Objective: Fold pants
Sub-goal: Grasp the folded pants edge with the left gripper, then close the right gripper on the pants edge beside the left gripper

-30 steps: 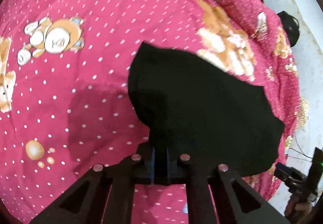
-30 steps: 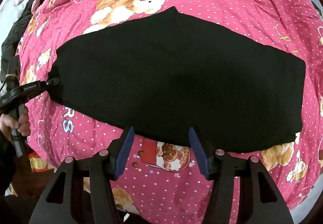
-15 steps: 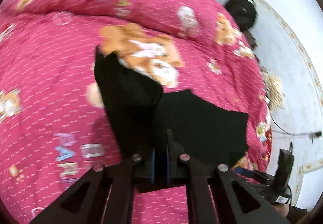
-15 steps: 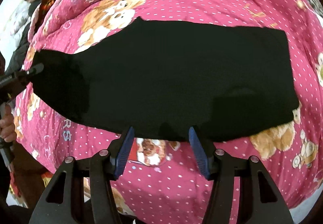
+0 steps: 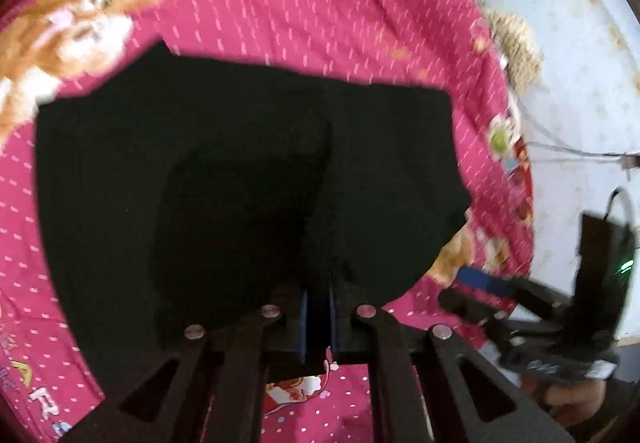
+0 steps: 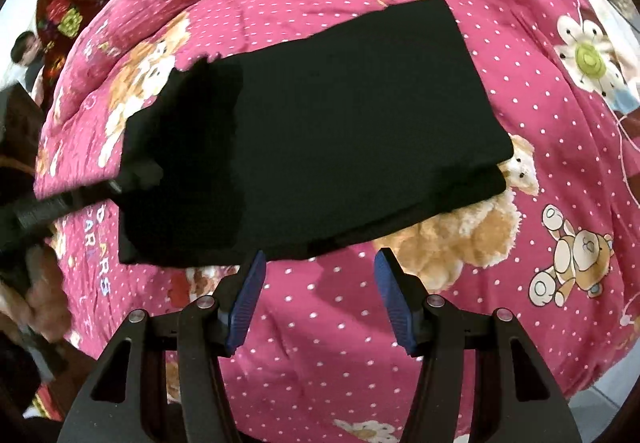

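Left claw [image 5: 318,307] is pinched tight on a raised flap of the black pants [image 6: 320,131], its jaws pressed together with cloth between them (this view is blurred). That flap hangs over the flat part, which lies on the pink quilt [image 6: 400,323] with bears. Right claw [image 6: 318,287] stands wide apart, gripping nothing, just short of the pants' near edge and not touching it.

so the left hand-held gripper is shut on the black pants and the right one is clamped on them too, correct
Not quite. The left hand-held gripper is shut on the black pants, but the right hand-held gripper is open and holds nothing; the right wrist view shows its blue fingers spread apart, just short of the pants' near edge.
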The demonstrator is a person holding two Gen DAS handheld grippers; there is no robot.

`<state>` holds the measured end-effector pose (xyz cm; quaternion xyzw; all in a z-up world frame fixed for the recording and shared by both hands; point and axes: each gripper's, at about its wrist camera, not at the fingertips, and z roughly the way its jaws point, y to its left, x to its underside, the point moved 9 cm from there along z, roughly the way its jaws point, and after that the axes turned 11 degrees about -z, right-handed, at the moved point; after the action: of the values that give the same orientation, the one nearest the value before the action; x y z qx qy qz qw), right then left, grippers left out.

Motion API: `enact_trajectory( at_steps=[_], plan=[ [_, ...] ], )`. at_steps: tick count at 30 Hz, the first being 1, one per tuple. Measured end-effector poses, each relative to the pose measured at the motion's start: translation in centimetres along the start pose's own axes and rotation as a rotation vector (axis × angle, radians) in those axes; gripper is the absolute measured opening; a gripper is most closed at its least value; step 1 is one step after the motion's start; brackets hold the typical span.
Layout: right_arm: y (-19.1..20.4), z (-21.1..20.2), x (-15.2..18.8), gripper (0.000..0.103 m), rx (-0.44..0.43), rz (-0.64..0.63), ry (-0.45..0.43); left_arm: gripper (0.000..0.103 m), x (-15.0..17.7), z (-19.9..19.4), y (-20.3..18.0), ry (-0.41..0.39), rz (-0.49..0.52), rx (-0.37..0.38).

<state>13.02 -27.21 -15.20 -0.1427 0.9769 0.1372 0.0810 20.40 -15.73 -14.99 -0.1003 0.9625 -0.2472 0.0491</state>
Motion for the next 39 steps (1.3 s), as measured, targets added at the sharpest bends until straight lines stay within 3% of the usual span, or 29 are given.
enact_trajectory(
  at_steps=[3, 9, 13, 19, 28, 30, 33, 39],
  plan=[
    [0.0, 0.5, -0.8, 0.057, -0.023, 0.015, -0.01, 0.015, 0.7, 0.5, 0.0, 0.036, -0.003, -0.011],
    [2.4, 1.8, -2.8, 0.057, -0.109, -0.017, -0.027, 0.039, -0.1, -4.8, 0.5, -0.049, -0.002, 0.069],
    [4.1, 3.3, -4.2, 0.057, -0.158, -0.04, -0.022, 0.039, -1.1, -7.8, 4.9, -0.111, -0.058, 0.01],
    [5.2, 6.5, -5.9, 0.057, -0.199, -0.054, 0.007, 0.039, -1.5, -8.4, 11.3, -0.137, -0.181, -0.084],
    [5.6, 8.1, -7.4, 0.056, -0.248, -0.052, -0.01, 0.039, -1.0, -7.4, 12.7, -0.122, -0.209, -0.098],
    [6.1, 8.3, -7.4, 0.03, -0.268, -0.067, 0.011, 0.039, -1.1, -7.0, 12.7, -0.116, -0.21, -0.099],
    [5.4, 8.9, -7.6, 0.006, -0.259, -0.045, 0.038, 0.039, -1.1, -7.0, 12.7, -0.112, -0.212, -0.099],
    [5.4, 6.1, -9.2, 0.004, -0.289, -0.049, -0.025, 0.039, -1.4, -7.3, 13.0, -0.124, -0.216, -0.1]
  ],
)
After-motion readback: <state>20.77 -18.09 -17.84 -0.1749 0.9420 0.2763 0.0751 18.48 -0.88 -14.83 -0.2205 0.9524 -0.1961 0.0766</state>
